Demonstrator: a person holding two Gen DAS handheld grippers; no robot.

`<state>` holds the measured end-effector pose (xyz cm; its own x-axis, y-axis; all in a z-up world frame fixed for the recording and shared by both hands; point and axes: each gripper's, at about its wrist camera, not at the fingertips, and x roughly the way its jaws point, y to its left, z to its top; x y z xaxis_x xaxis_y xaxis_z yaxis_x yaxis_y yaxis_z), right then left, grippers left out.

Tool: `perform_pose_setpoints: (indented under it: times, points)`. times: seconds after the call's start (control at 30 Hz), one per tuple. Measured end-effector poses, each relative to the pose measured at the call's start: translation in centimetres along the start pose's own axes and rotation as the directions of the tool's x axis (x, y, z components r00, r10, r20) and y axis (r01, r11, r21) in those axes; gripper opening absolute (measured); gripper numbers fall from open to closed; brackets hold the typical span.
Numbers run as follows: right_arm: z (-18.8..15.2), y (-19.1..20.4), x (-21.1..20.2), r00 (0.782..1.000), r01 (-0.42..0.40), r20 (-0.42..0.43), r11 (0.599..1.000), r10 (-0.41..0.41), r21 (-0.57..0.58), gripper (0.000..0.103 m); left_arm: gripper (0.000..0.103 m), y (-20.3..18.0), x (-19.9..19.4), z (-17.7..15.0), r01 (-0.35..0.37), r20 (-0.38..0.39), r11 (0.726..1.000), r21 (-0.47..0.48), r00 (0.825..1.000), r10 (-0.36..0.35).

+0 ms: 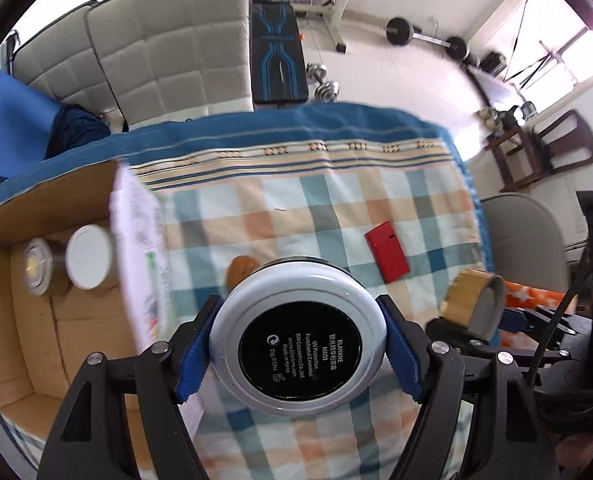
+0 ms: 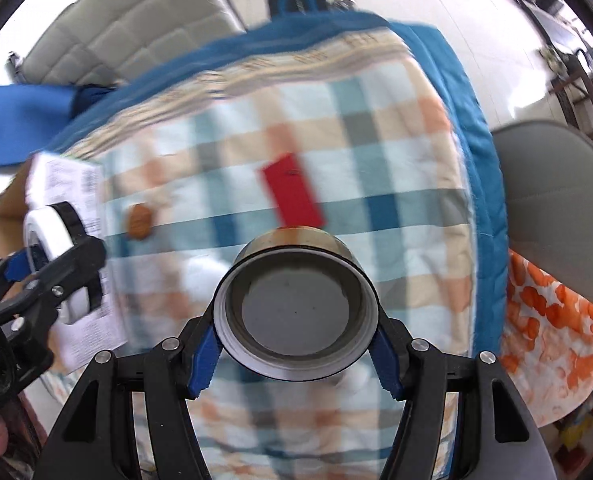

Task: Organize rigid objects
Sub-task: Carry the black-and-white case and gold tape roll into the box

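A: How far along does the sorting look?

B: Partway, I'd judge. The open brown cardboard box point(image 1: 24, 344) at the left already holds two upright jars, one with a flat white lid point(image 1: 88, 257) and one with a pale yellowish top point(image 1: 37, 266). Still lying on the checked cloth that covers the surface point(image 1: 296, 200) are a flat red rectangular card-like block point(image 1: 387, 251) and a small brown rounded object point(image 1: 240, 270); what that one is I cannot tell.

A: And the two hands?

B: Both are loaded. The left gripper point(image 1: 298, 344) has its blue-padded jaws closed on a round pale-blue cosmetic compact with a black printed label point(image 1: 298, 344), held above the cloth just beside the box's white-labelled flap. The right gripper point(image 2: 296, 322) has its jaws clamped on a short gold-sided cylindrical jar with a white threaded rim point(image 2: 296, 312), open mouth facing the camera.

A: Their pose?

B: Both point steeply down at the cloth with their loads clear of it. The right view is blurred. The right one sits well to the right of the box, so I'd expect the compact to go in first.
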<state>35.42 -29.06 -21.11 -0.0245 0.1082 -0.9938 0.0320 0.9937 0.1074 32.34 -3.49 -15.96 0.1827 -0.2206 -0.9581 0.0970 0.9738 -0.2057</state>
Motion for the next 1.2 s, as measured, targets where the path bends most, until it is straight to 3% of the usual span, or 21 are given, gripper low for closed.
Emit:
perform_pose_setpoints:
  times: [0.33,0.6,0.8,1.0,1.2]
  points:
    - [-3.9,14.8,-4.4,0.991,-0.1,0.077,0.984,0.112,-0.144,0.066,0.074,10.2,-8.2,-3.3,-0.037,0.118,0.997,-0.068,0.992,0.045]
    - [-4.6,27.1,-2.7,0.988,-0.134,0.049,0.965,0.148,-0.226,0.066,0.074,20.2,-10.3,-4.8,-0.086,0.128,0.983,-0.164,0.986,0.107]
    - [-3.6,33.5,1.4,0.991,-0.126,0.004,0.967,0.13,-0.221,0.066,0.074,26.5,-7.8,-4.6,-0.112,0.063,0.97,-0.214,0.99,0.128]
    - [-1.3,35.7,8.2,0.996,-0.081,-0.054,0.983,0.073,-0.168,0.066,0.074,31.2,-1.7,-3.4,-0.177,-0.053,0.962,-0.207,0.984,0.17]
    - [0.1,36.1,13.5,0.993,-0.019,-0.116,0.993,0.005,-0.116,0.066,0.074,34.2,3.0,-2.4,-0.197,-0.127,0.954,-0.227,0.977,0.172]
